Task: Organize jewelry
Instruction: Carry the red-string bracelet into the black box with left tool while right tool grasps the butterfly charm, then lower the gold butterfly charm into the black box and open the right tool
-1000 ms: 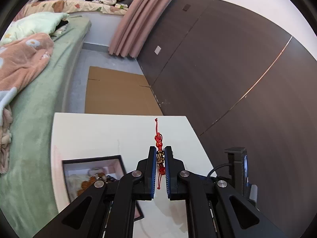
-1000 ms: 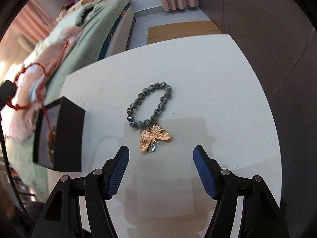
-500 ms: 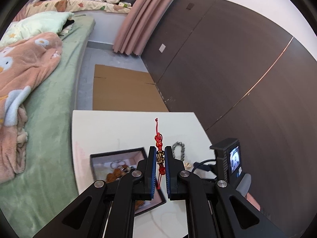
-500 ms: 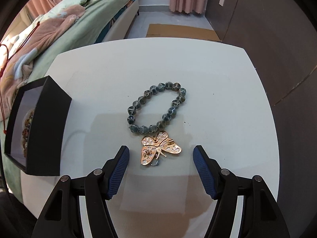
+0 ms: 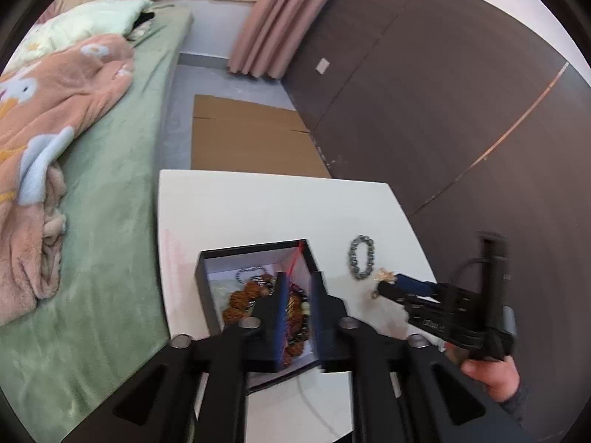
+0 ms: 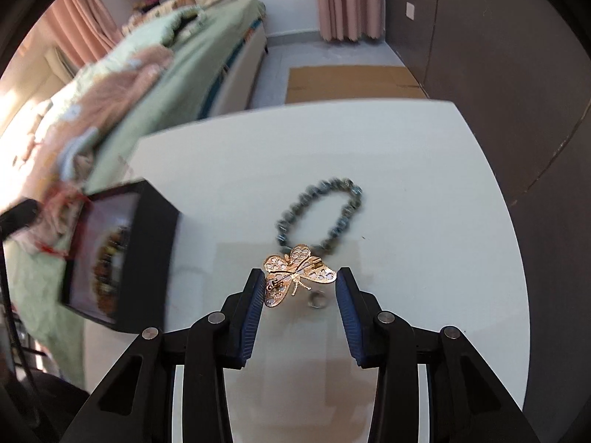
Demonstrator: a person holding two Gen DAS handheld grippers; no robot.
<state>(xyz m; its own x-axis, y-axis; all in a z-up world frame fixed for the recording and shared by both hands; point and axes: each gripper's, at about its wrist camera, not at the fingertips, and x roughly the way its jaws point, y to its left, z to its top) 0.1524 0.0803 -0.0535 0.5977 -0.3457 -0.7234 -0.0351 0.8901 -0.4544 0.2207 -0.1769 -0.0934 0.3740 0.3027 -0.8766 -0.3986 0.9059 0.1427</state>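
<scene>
Black cardboard jewellery box (image 6: 155,254) at the left of the white table (image 6: 424,184), open side up, already heaped with beads. Directly above it, left gripper (image 5: 297,277), jaws just opened and now standing apart, red cord charm (image 5: 293,264) slack between them and trailing into the box, pressed by neither pad as far as can be told. Further right, clear of the box, right gripper (image 6: 300,277), jaws just closed inward, now pinching the gold butterfly brooch (image 6: 288,269) wingtip to wingtip, long axis straight across the gap, pin side up. Seems lifted just off the table, judging by the small ring-shaped piece (image 6: 317,301) left lying below it; hard to be sure. Just beyond the brooch, grey-blue bead bracelet (image 6: 321,188) flat on the table, untouched, long axis running away from the tongs. Probably next: carrying the brooch leftward to the box, which lies well to the left of the right tongs and is nearer the left hand. Needs that hand cleared from over the opening first, or a crossing of tongs looks likely.
</scene>
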